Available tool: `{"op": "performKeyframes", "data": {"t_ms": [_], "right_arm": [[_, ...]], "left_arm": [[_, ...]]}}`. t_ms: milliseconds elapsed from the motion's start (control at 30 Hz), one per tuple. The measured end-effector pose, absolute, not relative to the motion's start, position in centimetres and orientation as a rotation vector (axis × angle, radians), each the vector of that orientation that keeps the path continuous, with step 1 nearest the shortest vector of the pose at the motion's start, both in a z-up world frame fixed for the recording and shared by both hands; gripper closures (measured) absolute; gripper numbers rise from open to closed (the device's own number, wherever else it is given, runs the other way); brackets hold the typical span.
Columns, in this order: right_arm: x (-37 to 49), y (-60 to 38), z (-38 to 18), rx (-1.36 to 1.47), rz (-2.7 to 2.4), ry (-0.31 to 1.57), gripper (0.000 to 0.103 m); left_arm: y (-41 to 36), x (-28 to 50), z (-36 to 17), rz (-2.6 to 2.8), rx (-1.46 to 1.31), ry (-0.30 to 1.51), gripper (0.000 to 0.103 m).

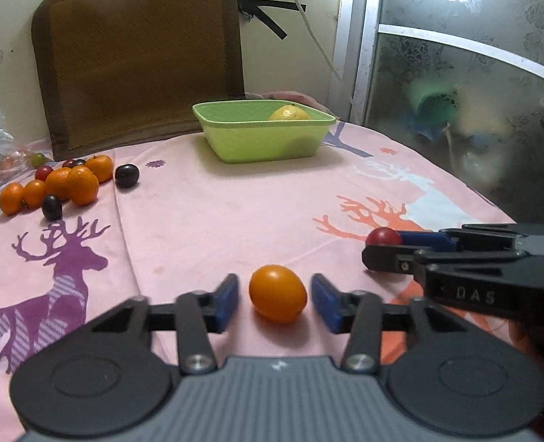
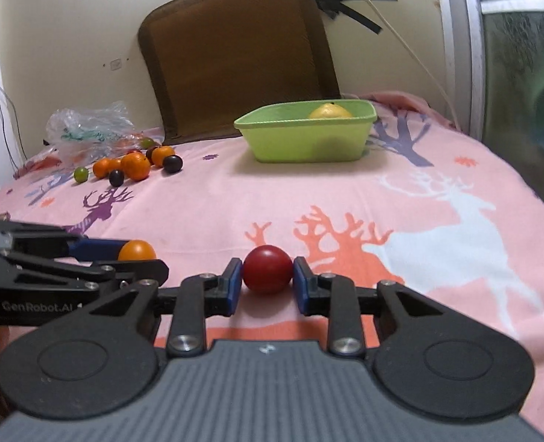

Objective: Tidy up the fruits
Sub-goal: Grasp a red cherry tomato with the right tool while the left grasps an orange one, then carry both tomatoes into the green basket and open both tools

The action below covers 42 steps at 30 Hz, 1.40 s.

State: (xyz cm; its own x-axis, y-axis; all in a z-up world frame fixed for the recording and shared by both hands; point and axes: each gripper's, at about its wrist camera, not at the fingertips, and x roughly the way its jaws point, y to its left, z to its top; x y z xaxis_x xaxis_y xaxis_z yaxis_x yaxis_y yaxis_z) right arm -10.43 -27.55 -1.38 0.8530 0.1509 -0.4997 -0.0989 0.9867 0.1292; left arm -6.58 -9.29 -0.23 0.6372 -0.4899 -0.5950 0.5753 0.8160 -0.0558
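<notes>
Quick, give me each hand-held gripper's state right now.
Left hand-held gripper: open, straddling the orange fruit, gaps on both sides.
Right hand-held gripper: shut on the red fruit.

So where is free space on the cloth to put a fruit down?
Bare cloth lies between the green tub and the two grippers, also right of the tub. It is crowded at the fruit pile beside the plastic bag.

Cream wall (image 2: 69,18) behind; brown cushion (image 2: 235,55) leaning on it; frosted glass door (image 1: 474,92) rightward.
</notes>
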Motion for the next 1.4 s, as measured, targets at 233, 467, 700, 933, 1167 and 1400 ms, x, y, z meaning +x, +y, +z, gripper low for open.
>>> {"op": "performKeyframes", "data": {"t_ms": [233, 467, 700, 933, 1167, 1400], "right_arm": [[-11.4, -27.8, -1.9, 0.054, 0.147, 0.488, 0.068], [-9.6, -28.9, -0.3, 0.095, 0.151, 0.464, 0.072], [-2.9, -30.0, 3.4, 0.061, 0.123, 0.318, 0.072], [4.2, -31.5, 3.4, 0.105, 0.098, 0.348, 0.071], [4.9, -29.8, 2.1, 0.011, 0.117, 0.361, 0.059], [2.7, -29.9, 2.6, 0.021, 0.091, 0.289, 0.053]], "left_arm": [[-9.7, -6.9, -0.4, -0.594, 0.193, 0.62, 0.071], [-10.3, -4.1, 1.4, -0.616, 0.149, 0.611, 0.071], [-13.5, 4.2, 6.3, -0.64, 0.075, 0.524, 0.07], [-16.4, 12.7, 5.4, -0.585, 0.013, 0.618, 0.071], [-15.9, 14.9, 3.6, -0.609, -0.051, 0.669, 0.056], [-13.6, 13.6, 5.4, -0.61, -0.126, 0.631, 0.055]]}}
